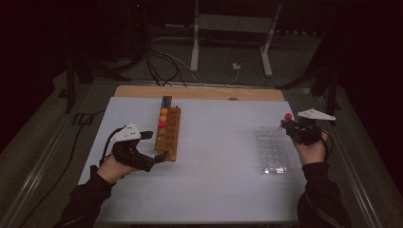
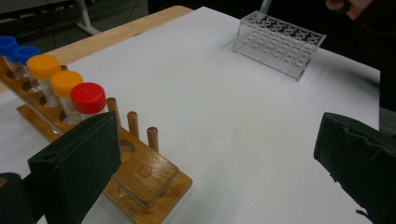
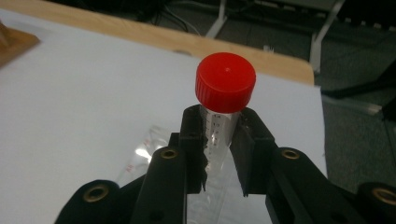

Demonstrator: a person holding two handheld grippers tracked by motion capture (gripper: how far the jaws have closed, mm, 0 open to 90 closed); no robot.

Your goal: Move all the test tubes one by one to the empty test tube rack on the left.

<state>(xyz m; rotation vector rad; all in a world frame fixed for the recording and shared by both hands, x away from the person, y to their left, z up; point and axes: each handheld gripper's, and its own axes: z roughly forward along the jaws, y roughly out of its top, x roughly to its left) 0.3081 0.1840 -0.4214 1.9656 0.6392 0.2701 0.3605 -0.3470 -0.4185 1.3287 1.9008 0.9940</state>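
Right tool (image 3: 219,149) pinches a red-capped tube (image 3: 223,100), upright, above the far end of the clear rack (image 1: 272,151). Left tool (image 2: 224,163) spread, beside the wooden rack (image 1: 169,130).

Wooden rack (image 2: 140,179) x1, near table's left edge: 5 capped tubes in it, i.e. 2 blue (image 2: 16,53), 2 orange (image 2: 55,77), 1 red (image 2: 88,99). Clear rack (image 2: 280,44) x1, near right edge. 1 more red-capped tube (image 3: 223,100) above it. Tubes total: 6. Racks: 2.
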